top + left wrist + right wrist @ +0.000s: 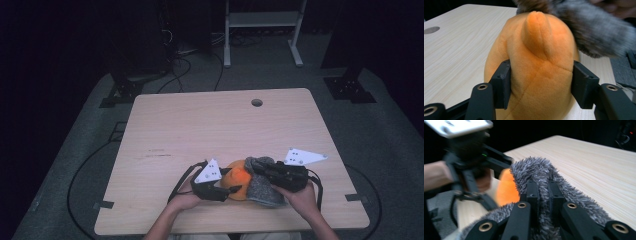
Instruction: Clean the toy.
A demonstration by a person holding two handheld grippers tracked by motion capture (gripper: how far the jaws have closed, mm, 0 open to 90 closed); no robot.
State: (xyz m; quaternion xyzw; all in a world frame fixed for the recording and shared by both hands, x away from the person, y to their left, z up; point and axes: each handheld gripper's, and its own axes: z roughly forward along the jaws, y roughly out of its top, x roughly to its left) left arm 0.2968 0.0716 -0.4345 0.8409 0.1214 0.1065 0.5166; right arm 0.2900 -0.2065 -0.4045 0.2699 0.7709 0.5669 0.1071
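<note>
A: In the high view, what sits nearest the camera?
B: The person's forearms, coming in over the near edge of the pale wooden table. The left gripper and right gripper meet near that edge, right of its middle, around a round orange plush toy wrapped on its right by a shaggy grey plush cover.

A: And the left gripper view?
B: Its two black jaws come first, one on each flank of the orange plush toy, pads pressed into the fabric: a grip at a middling width. The toy's stubby nub points up, and the grey cover drapes over its far right side.

A: The right gripper view?
B: Its jaws stand narrow, pinched on a fold of the grey cover. Beyond it the orange toy peeks out, with the left gripper blurred behind, and the table runs off to the right.
</note>
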